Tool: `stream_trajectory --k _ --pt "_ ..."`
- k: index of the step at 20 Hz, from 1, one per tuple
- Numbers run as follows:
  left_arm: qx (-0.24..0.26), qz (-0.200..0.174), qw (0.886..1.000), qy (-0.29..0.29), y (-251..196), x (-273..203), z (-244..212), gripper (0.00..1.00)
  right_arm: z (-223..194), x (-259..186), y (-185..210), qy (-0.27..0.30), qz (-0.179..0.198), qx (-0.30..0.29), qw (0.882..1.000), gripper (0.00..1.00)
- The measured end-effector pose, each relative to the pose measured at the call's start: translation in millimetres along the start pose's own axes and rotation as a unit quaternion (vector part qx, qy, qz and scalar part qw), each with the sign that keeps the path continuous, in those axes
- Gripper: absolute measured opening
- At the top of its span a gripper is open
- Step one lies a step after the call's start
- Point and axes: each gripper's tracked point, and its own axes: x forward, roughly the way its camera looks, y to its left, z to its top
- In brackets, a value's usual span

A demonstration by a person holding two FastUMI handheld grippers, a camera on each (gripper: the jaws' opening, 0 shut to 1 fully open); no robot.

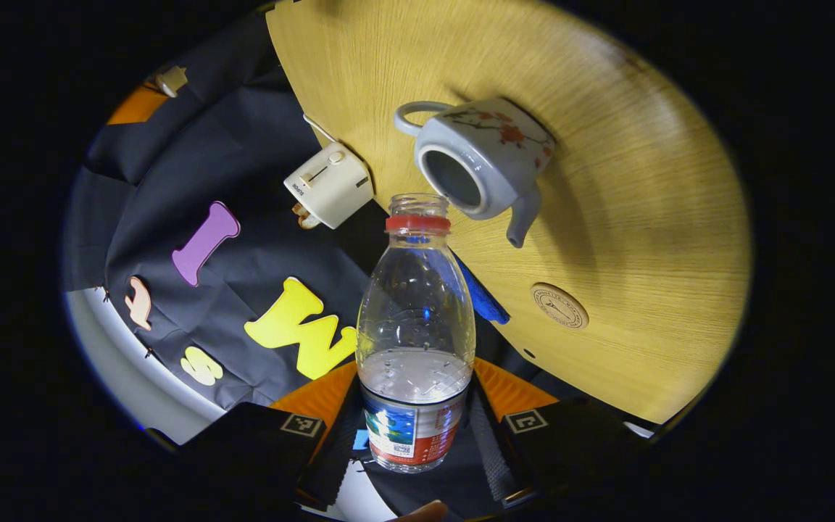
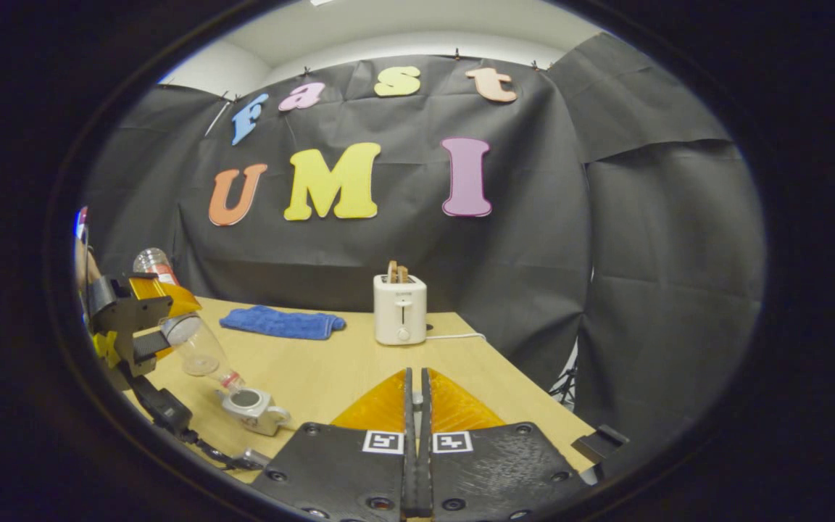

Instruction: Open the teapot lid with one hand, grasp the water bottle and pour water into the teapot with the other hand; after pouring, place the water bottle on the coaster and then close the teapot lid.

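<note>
Two grippers at work. On the left, left gripper (image 1: 415, 428) squeezing the water bottle (image 1: 415, 326) low on its body, bottle tipped, cap off, open mouth right next to the open teapot (image 1: 479, 163) on the wooden table (image 1: 642, 217). Pouring step, probably; some water left inside. Next: tip more, mouth kept over the hole. Round coaster (image 1: 559, 305) near the spout, waiting. On the right, right gripper (image 2: 415, 406) pressed closed, looking bare, no lid to see.
</note>
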Motion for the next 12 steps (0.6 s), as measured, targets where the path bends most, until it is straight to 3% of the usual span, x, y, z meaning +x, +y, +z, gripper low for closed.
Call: stream_trajectory --k 3,8,10,12 --pt "-0.024 0.000 1.000 0.001 -3 0 -5 0.76 -1 2 -3 0.003 -0.003 0.001 1.000 0.00" --pt "-0.109 0.012 0.994 -0.009 -9 9 -23 0.76 -1 4 -10 0.002 -0.016 -0.005 1.000 0.00" --pt "-0.189 -0.002 0.982 -0.013 -19 16 -34 0.76 -3 4 -9 0.004 -0.016 -0.005 1.000 0.00" --pt "-0.287 -0.026 0.957 -0.024 -32 22 -37 0.75 -4 3 -6 0.008 -0.014 -0.002 1.000 0.00"
